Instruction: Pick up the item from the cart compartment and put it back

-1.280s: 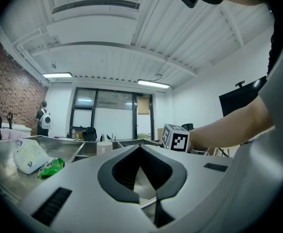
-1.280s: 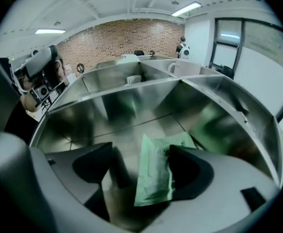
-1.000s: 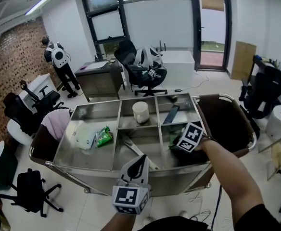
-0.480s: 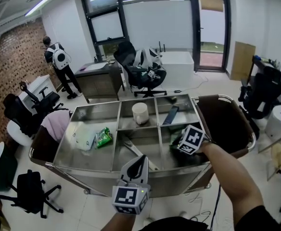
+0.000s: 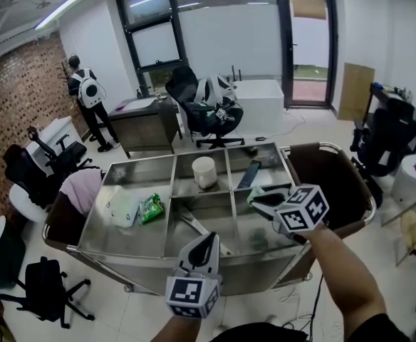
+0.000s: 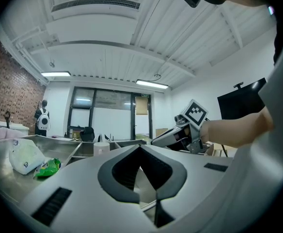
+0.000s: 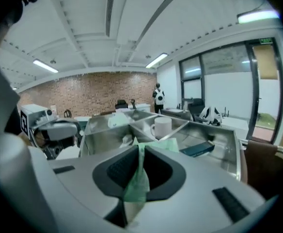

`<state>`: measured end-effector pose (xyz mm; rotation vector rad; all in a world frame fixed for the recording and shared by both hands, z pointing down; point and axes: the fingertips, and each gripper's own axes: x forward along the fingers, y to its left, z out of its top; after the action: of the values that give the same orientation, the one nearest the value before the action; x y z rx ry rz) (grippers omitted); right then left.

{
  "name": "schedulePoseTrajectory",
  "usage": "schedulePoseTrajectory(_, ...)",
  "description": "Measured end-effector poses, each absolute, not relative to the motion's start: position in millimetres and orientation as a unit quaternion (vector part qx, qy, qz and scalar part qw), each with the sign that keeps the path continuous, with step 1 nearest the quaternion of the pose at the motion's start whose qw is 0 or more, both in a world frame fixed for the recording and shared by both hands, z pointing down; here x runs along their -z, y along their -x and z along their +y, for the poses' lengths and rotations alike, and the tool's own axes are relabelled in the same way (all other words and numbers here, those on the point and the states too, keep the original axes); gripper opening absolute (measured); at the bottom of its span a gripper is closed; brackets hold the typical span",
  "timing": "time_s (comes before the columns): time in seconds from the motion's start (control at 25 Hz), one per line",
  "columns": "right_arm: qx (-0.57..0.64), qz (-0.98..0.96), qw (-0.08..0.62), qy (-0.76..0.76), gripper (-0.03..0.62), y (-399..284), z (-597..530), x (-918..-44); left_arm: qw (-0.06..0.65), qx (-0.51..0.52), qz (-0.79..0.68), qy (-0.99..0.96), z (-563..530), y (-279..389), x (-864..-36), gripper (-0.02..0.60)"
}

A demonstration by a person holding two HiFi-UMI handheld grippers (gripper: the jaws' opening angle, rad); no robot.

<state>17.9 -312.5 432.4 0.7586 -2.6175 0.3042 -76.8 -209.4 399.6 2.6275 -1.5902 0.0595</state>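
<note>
The shiny metal cart (image 5: 137, 169) has thin walls between its boxes. The right gripper (image 5: 259, 199) hangs above the near right box, clear of the walls, its jaws pinched on one thin green plastic bag (image 7: 134, 186). The left gripper (image 5: 209, 238) is over the front rim, jaws together, holding nothing. One round white cup (image 5: 204, 171) stands in the back middle box.

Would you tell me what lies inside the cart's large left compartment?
A white pouch and a green packet lie side by side; anything beneath them is covered.
</note>
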Motion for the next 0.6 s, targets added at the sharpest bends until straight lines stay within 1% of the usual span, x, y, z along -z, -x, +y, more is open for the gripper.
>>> schedulePoseTrajectory(0.16, -0.122, -0.944, 0.093, -0.292, 0.054, -22, -295, -393, 0.033, -0.017, -0.516, -0.855, -210, 76, -403, -0.002)
schedulePoseTrajectory(0.28, -0.130, -0.944, 0.031, -0.302, 0.054, -27, -280, -374, 0.030, -0.020, -0.515, -0.857, -209, 75, -401, -0.002)
schedulePoseTrajectory(0.6, -0.099, -0.936, -0.054, -0.333, 0.052, -53, -225, -336, 0.014, -0.009, -0.516, -0.857, -202, 76, -390, -0.002)
